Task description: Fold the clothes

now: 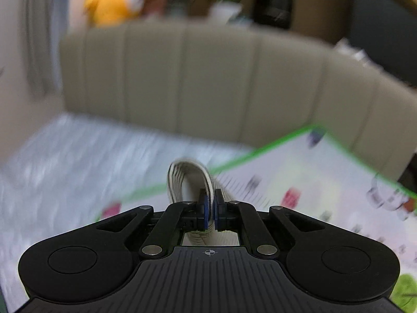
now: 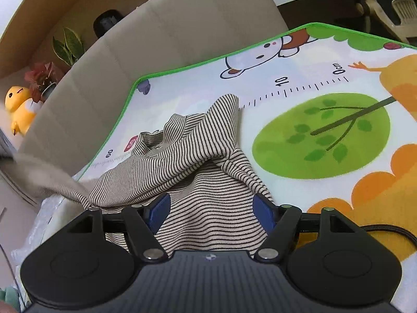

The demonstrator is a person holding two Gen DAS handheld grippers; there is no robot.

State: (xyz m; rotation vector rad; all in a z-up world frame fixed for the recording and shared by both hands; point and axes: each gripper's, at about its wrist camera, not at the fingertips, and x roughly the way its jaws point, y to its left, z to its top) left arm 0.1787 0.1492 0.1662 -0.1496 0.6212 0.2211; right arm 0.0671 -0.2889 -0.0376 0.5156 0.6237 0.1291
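A beige garment with thin black stripes (image 2: 198, 156) lies crumpled on a cartoon play mat (image 2: 325, 99) with a green border. My right gripper (image 2: 211, 206) hovers low over the garment's near part. It is open, and its blue pads (image 2: 160, 208) stand wide apart with striped cloth lying between them. One end of the garment stretches up and away to the left (image 2: 39, 174), blurred. In the left wrist view, my left gripper (image 1: 211, 200) is shut on a fold of the striped garment (image 1: 187, 180), which loops up above the pads. The play mat (image 1: 299, 172) lies below it.
A beige padded backrest (image 1: 208, 78) runs behind the mat, also seen in the right wrist view (image 2: 130, 52). A yellow plush toy (image 2: 19, 104) and potted plants (image 2: 67, 44) sit on a ledge behind it. A black cable (image 2: 391, 230) trails at my right. Pale bedding (image 1: 65, 156) lies left of the mat.
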